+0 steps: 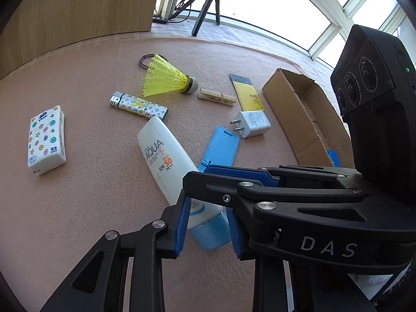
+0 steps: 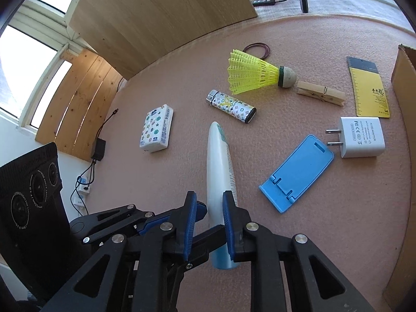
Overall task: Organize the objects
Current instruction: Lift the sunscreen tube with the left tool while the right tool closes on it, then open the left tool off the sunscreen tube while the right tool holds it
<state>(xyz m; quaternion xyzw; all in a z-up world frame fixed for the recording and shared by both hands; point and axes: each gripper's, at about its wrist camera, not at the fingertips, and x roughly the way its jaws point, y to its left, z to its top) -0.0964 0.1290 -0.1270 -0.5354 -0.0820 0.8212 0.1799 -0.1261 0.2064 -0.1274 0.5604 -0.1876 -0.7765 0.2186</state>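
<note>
Pink textured tabletop (image 1: 91,182), wooden panel (image 1: 85,2), bright windows (image 1: 325,7) behind

We see a white sunscreen tube (image 1: 166,156) with a blue cap, its cap end gripped, its body slanting over the pink table (image 1: 91,83) near a cardboard box (image 1: 299,119).

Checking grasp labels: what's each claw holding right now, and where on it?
Both are on the sunscreen tube, at its blue cap end. The left claw straddles tube and cap; the right claw pinches the tube just above the cap.
</note>
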